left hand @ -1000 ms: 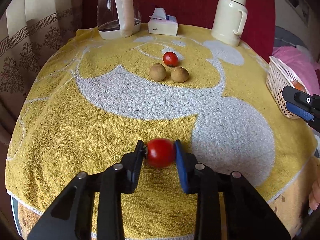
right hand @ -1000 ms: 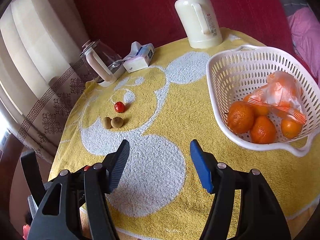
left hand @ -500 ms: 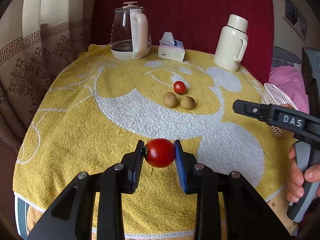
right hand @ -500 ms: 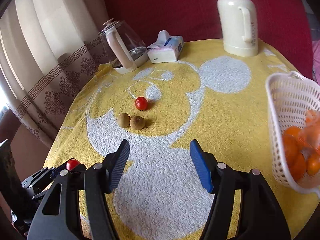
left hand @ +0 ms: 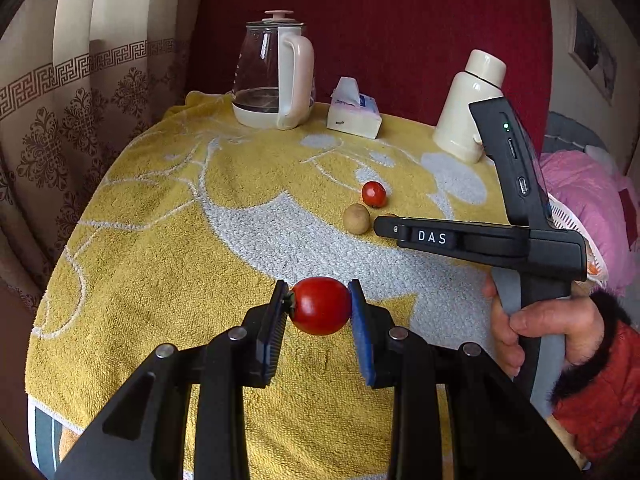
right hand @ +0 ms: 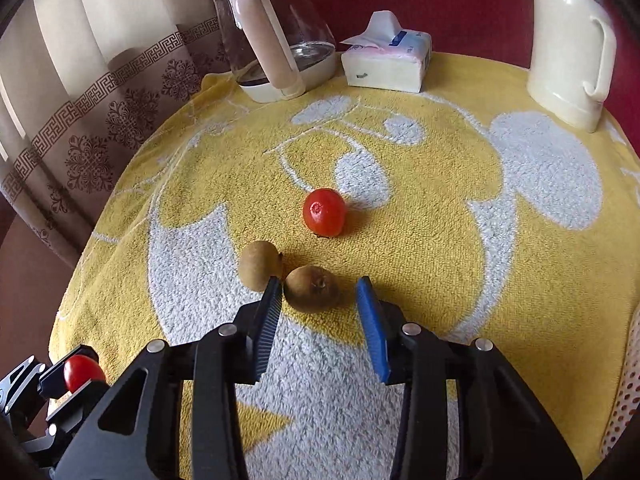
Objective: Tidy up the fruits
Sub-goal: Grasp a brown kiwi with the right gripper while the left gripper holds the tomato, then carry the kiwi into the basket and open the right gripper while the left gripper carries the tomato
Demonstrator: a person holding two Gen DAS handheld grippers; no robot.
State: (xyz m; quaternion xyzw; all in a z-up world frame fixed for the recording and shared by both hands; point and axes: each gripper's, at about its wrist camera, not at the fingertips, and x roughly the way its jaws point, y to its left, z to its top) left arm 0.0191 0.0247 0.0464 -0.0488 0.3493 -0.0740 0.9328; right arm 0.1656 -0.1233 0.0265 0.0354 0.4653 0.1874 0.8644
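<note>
We hold a red tomato (left hand: 321, 305) clamped between the two pads of our left gripper (left hand: 320, 312), lifted above the near part of the yellow towel (left hand: 160, 264) that covers the table. Our right gripper (right hand: 320, 300) has its fingers spread wide, and the nearer of two brown kiwis (right hand: 313, 288) lies on the towel between them, close to the left pad, though we cannot tell whether that pad touches it. The other kiwi (right hand: 260, 266) sits just beside the first, outside the left finger, and a second tomato (right hand: 324, 212) rests a little farther back on the cloth. At the far edge of the table stand a glass kettle (right hand: 276, 36), a tissue pack (right hand: 386, 64) and a cream thermos (right hand: 570, 52). The white basket (right hand: 624, 384) shows only as a perforated rim at the right border of the right wrist view.
</note>
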